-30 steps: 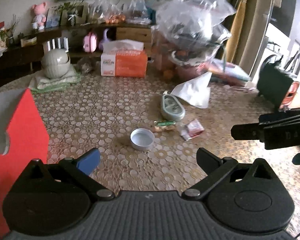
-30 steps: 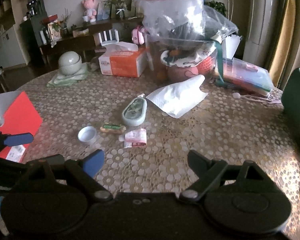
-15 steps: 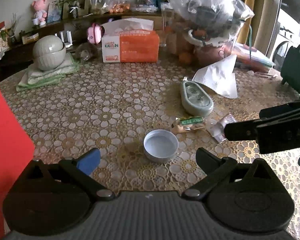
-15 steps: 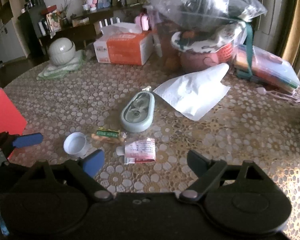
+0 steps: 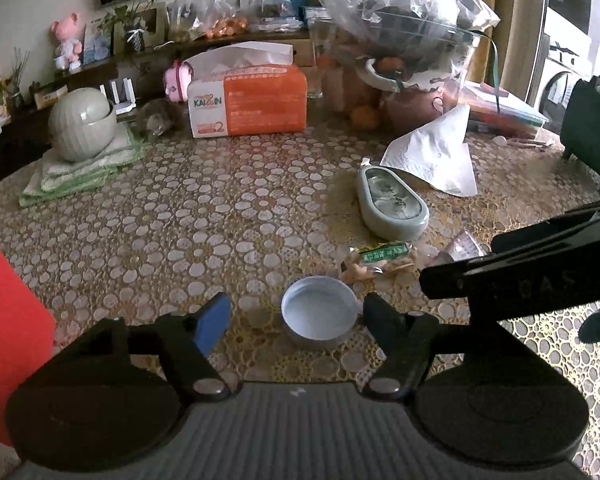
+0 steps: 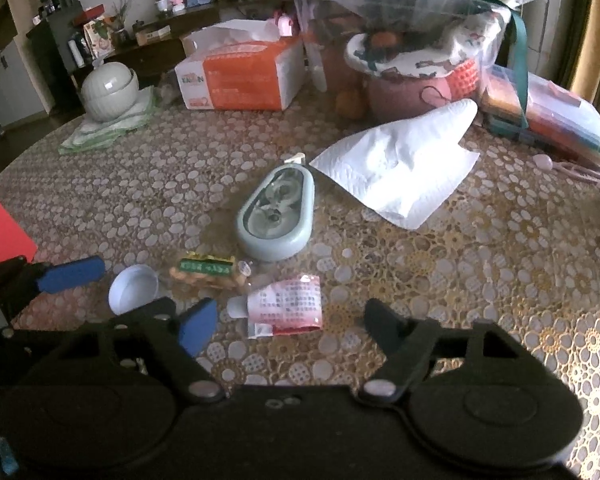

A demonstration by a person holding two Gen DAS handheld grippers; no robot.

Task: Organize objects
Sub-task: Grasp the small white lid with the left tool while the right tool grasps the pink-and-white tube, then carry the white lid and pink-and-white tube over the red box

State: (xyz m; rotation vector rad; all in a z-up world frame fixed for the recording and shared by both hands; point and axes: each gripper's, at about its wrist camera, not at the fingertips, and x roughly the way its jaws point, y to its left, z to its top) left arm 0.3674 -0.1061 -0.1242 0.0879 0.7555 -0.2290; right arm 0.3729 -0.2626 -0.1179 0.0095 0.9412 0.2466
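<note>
Left tool [image 5: 294, 314], jaws just narrowing but apart, straddles the light, rigid cap [image 5: 319, 317]; grip its rim.

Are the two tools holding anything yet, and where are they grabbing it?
Nothing is held yet. The left tool has been closing around the white cap; the right tool around the red sachet. Neither is pinched.

The lace-patterned table [image 6: 460, 240] carries a white cap [image 6: 133, 287] at seven o'clock, a correction-tape dispenser [image 6: 278, 216] centrally, a paper napkin [image 6: 404, 168] at two, and an orange tissue box [image 6: 240, 80] at twelve.
</note>
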